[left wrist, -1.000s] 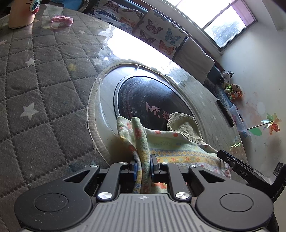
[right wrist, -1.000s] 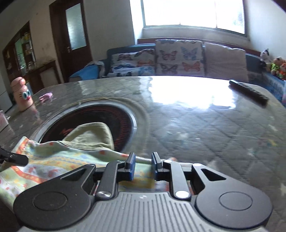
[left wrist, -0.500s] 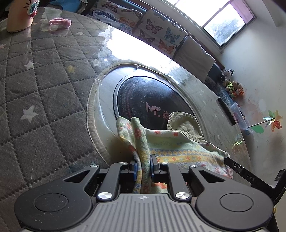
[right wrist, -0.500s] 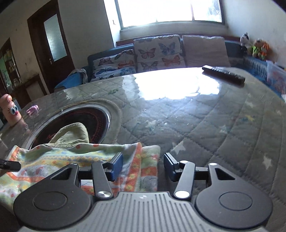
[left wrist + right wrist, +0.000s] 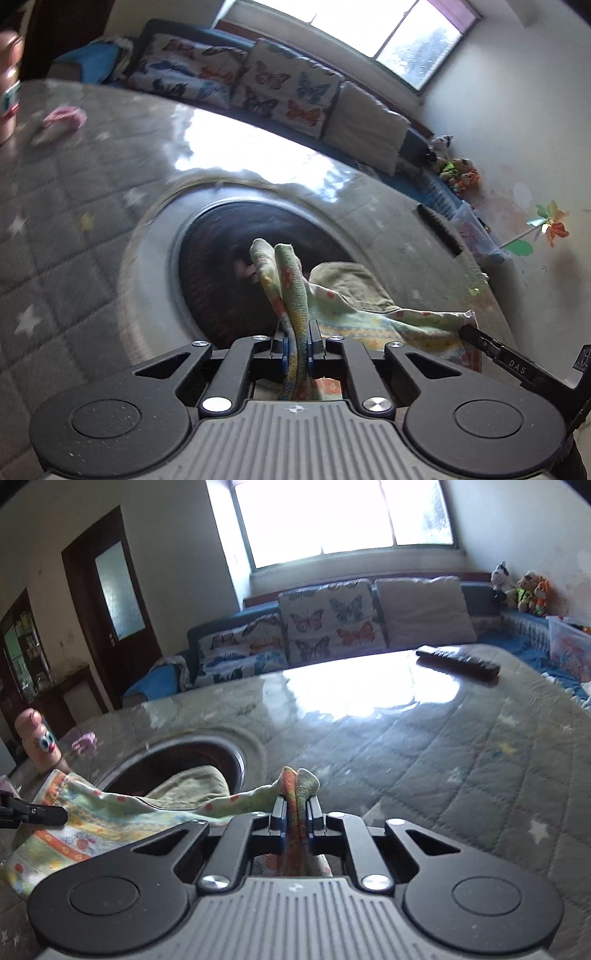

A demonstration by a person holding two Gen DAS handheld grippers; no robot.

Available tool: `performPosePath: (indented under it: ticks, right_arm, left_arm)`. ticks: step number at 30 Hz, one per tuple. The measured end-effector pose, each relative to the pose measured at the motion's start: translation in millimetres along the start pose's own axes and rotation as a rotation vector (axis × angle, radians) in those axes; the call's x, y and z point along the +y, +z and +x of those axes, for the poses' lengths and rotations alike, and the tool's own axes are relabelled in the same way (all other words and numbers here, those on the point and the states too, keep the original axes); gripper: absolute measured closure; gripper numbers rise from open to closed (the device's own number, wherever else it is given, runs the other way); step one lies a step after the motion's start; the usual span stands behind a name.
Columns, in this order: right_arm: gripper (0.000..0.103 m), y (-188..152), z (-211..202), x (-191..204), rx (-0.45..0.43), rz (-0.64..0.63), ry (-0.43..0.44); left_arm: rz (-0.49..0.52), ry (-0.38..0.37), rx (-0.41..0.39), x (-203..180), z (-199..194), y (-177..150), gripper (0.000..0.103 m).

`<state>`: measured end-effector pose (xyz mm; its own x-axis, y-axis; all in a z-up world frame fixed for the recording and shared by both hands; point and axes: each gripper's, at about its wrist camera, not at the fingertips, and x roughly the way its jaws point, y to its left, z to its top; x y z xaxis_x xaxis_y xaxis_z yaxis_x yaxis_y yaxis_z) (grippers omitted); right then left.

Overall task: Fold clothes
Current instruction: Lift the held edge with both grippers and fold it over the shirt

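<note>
Floral cloth (image 5: 388,317) hangs pinched between our 2 grippers, left (image 5: 296,341) and right (image 5: 296,818), jaws closing on its bunched corners, over the table's (image 5: 461,775) near edge; next we carry both corners forward to fold.

Two grippers are showing: the left gripper (image 5: 296,341) and the right gripper (image 5: 296,821). One patterned garment (image 5: 103,821) is lying at nine o'clock. One remote control (image 5: 458,661) is sitting at one o'clock. Three cushions are leaning on the sofa (image 5: 207,631) at twelve o'clock.
</note>
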<state>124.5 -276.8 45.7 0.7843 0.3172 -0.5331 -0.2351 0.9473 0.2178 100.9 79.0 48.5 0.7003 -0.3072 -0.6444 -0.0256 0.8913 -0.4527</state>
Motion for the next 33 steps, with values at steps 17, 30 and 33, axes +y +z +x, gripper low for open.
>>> performPosePath:
  ticks: [17, 30, 33]
  right_arm:
    - [0.094, 45.5, -31.1, -124.4, -0.108, 0.071, -0.318]
    - [0.088, 33.8, 2.5, -159.4, -0.034, 0.095, -0.441]
    - [0.088, 31.9, -1.3, -155.0, -0.043, 0.083, -0.432]
  left_arm:
    - [0.218, -0.123, 0.089, -146.3, 129.2, 42.8, 0.094]
    - [0.272, -0.039, 0.137, -155.9, 170.5, 38.3, 0.074]
    - [0.284, -0.031, 0.111, -151.6, 161.5, 38.3, 0.060]
